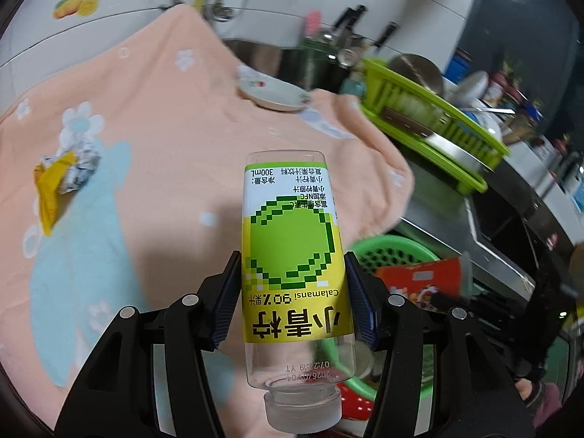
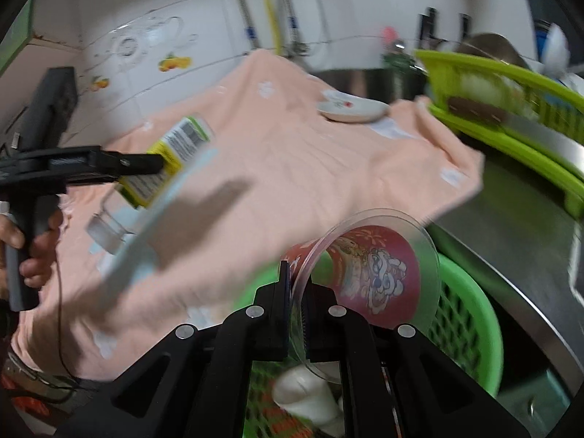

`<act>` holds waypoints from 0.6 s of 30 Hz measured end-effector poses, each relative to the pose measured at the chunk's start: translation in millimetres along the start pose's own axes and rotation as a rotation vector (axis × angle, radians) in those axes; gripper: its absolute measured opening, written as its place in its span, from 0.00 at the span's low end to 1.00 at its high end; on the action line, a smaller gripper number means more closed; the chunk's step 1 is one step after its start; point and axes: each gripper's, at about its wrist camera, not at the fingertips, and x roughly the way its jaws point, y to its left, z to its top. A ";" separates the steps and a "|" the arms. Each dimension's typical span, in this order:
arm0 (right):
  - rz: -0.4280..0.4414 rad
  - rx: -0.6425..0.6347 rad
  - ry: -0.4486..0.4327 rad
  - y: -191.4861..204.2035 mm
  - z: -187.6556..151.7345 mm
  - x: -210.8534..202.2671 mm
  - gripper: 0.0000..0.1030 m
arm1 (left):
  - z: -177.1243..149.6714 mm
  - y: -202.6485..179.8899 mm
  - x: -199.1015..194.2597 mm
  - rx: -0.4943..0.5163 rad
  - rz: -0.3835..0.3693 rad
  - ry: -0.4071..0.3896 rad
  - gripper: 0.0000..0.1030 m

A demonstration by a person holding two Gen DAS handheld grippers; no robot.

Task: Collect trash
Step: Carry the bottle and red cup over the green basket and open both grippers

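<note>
The left gripper is clamping its jaws across an empty bottle, cap toward the camera, while the right gripper, jaws pinching a red cup by its rim, is hanging nearer, directly over the green basket

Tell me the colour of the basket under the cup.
Green, with a mesh wall: the basket shows best in the right wrist view.

The left gripper points downward, its two black fingers with blue ribbed pads pressed against opposite sides of a bottle held cap-down. A bare hand grasps its black handle from below. The right gripper also tilts downward, its fingers nearly together, pinching the thin clear rim of a cup.
</note>
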 end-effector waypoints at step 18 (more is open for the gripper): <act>-0.178 0.062 -0.055 -41.6 -35.9 -52.1 0.53 | -28.7 -100.4 39.8 0.085 -0.163 0.105 0.53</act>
